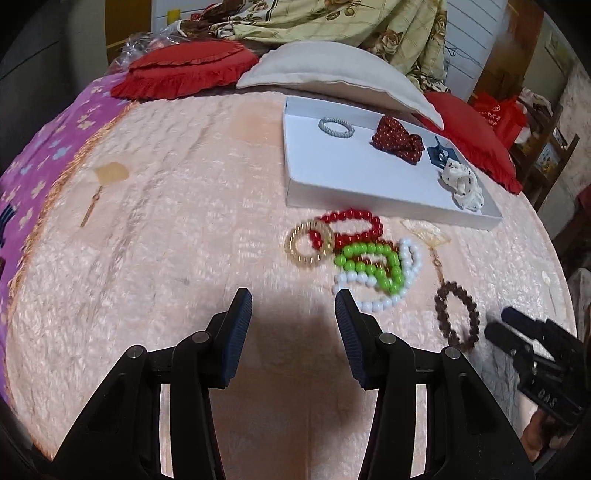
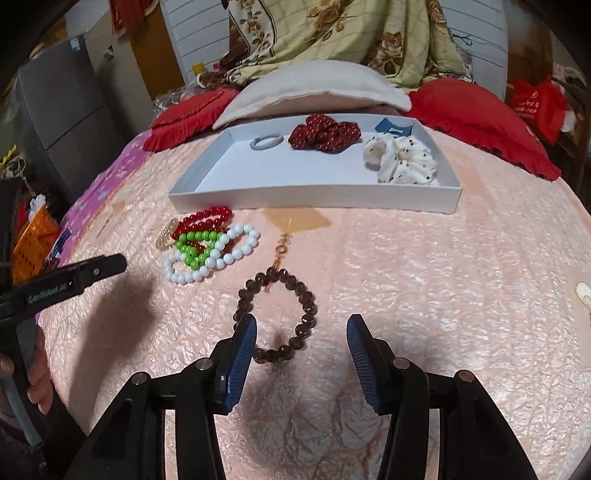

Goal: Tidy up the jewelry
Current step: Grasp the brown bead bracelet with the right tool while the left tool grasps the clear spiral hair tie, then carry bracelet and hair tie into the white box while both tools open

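A white tray (image 1: 362,184) (image 2: 314,197) on the pink bedspread holds a grey ring (image 1: 335,127), a red dotted scrunchie (image 1: 399,142), a blue clip (image 1: 441,153) and a white scrunchie (image 1: 463,182). In front of the tray lies a pile of bracelets: gold (image 1: 309,244), red (image 1: 354,221), green (image 1: 373,264), white (image 1: 384,291). A dark brown bead bracelet (image 2: 279,314) (image 1: 458,317) lies apart. My left gripper (image 1: 293,299) is open and empty, just short of the pile. My right gripper (image 2: 301,328) is open, its left finger at the brown bracelet's edge.
Red cushions (image 1: 184,70) (image 2: 480,122) and a white pillow (image 1: 332,74) lie behind the tray, under a floral blanket (image 2: 332,33). A purple sheet (image 1: 40,173) covers the bed's left edge. An orange basket (image 2: 31,243) and a grey cabinet (image 2: 62,122) stand left of the bed.
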A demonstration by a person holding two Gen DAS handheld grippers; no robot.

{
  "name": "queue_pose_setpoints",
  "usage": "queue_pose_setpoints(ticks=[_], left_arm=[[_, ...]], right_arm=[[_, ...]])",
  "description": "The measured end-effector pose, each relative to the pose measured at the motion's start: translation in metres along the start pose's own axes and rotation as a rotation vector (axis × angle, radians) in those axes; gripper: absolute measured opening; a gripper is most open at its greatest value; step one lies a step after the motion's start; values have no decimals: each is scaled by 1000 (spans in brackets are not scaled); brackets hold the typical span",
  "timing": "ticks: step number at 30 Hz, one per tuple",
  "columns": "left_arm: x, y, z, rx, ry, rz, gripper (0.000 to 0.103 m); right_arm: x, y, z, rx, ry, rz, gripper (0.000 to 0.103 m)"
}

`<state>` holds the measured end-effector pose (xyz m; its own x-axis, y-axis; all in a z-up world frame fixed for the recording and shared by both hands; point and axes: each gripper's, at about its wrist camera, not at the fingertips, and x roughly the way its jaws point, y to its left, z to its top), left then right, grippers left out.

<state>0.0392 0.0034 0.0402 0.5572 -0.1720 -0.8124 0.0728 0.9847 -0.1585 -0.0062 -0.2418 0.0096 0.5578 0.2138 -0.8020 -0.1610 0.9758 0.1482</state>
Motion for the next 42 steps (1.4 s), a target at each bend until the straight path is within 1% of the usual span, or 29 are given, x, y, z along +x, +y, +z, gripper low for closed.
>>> queue_pose_setpoints(ticks=[2, 4, 7, 9, 14, 19, 20, 22, 24, 26, 27, 28, 29, 30, 33, 37, 40, 42], left_arm=[[8, 6, 8, -22, 6, -7, 46], [17, 14, 16, -65, 23, -38, 46], [33, 29, 29, -140, 43, -65, 46], [40, 33, 35, -146, 43, -78, 46], [56, 34, 42, -117, 63, -93, 46], [62, 30, 45, -69, 44, -94, 46], [62, 28, 45, -51, 42, -88, 46], [63, 24, 43, -19, 36, -69, 46], [63, 14, 39, 49, 22, -19, 46], [64, 2, 32, 135, 5, 57, 42], [64, -2, 30, 166, -6, 75, 38], [62, -5, 28, 179, -3, 52, 20], [61, -7, 27, 182, 7, 63, 13], [61, -8, 27, 182, 16, 63, 10], [57, -2, 23, 151, 34, 68, 9], [40, 18, 12, 63, 64, 40, 8], [23, 28, 3, 22, 60, 20, 8], [9, 32, -1, 4, 43, 13, 8]], right_arm=[[2, -1, 1, 6, 1, 9, 49], [4, -4, 2, 17, 3, 20, 49], [11, -6, 3, 18, 10, 19, 49], [15, -6, 4, 17, 14, 23, 49], [26, 2, 4, -16, 24, -4, 49], [35, 7, 4, -44, 30, -35, 49], [36, 8, 5, -56, 30, -46, 49], [39, 12, 5, -81, 29, -79, 43], [41, 15, 6, -102, 25, -105, 39], [41, 17, 6, -111, 20, -107, 34], [41, 19, 7, -120, 19, -105, 29], [41, 21, 6, -126, 20, -104, 22], [41, 23, 6, -132, 23, -100, 18], [40, 25, 5, -137, 26, -99, 10], [38, 24, 3, -121, 32, -98, 8], [30, 17, -3, -80, 38, -82, 8], [21, 9, -7, -33, 38, -61, 8], [16, 7, -9, -21, 27, -60, 8]])
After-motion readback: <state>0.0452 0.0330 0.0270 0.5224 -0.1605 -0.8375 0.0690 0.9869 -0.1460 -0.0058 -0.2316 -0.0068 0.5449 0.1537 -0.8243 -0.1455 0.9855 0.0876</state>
